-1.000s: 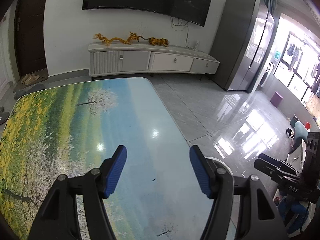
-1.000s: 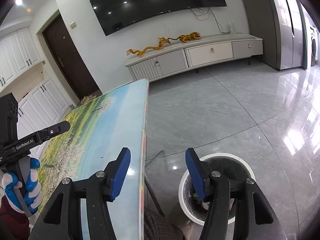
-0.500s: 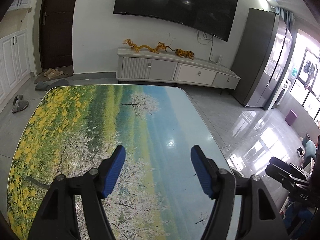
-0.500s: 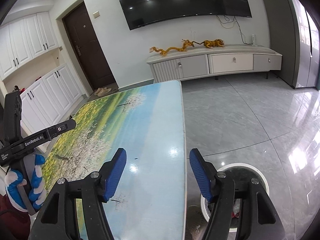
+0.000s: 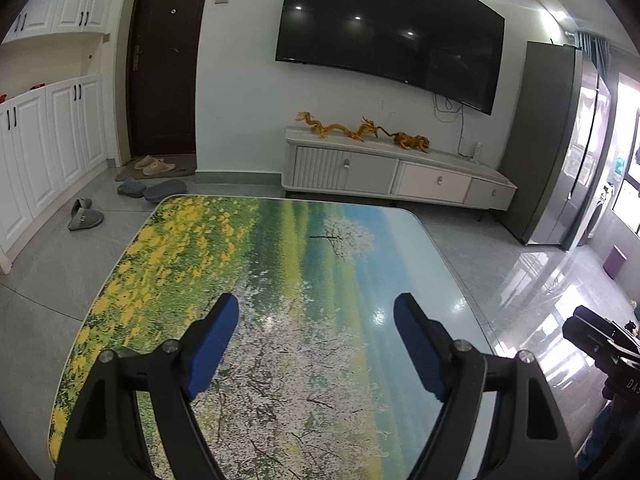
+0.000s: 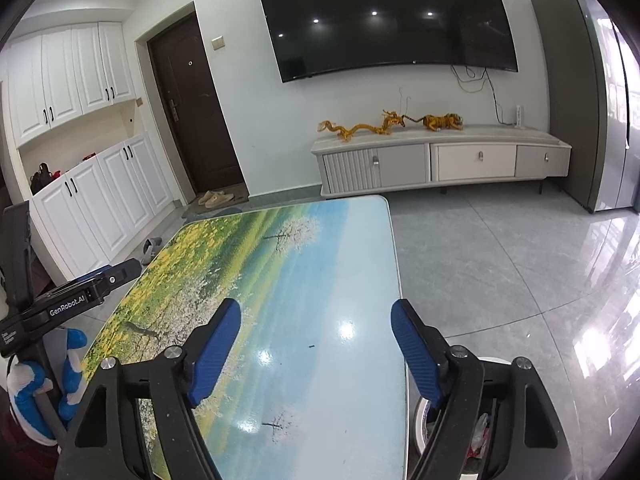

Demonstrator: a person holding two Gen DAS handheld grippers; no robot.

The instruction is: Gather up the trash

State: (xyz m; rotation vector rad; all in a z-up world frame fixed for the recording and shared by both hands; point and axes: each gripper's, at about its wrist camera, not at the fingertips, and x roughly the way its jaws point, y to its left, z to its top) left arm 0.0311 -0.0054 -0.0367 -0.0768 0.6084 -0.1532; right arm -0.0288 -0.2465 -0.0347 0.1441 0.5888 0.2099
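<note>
The left claw [image 5: 316, 316] hung over the worktop [image 5: 280, 264], its blue pads [image 5: 212, 348] spread wide with only the printed surface showing between them; its jaws had just been opening and held nothing. The right claw [image 6: 316, 320] stood likewise wide over the right part of the same worktop [image 6: 320, 280], jaws just opened further, empty.

The worktop bore a glossy printed picture of yellow flowers, green fields, white blossoming trees and blue sky. A tiny dark speck [image 6: 311, 346] lay on it between the right claw's pads; what it was could not be told.

The trash [image 6: 478, 436], a crumpled white and red scrap, lay in a white-rimmed bin [image 6: 420, 420] on the floor just beside the worktop's right edge, partly hidden behind the right claw's frame.

In the right wrist view the left device [image 6: 68, 300] showed at the left edge, its black body lettered "GenRobot.AI", held by a hand in a blue and white glove [image 6: 32, 392]; smaller writing below was too small to read. In the left wrist view the right device [image 5: 604, 344] showed at the right edge with the letters "DA" visible, the rest cut off.
</note>
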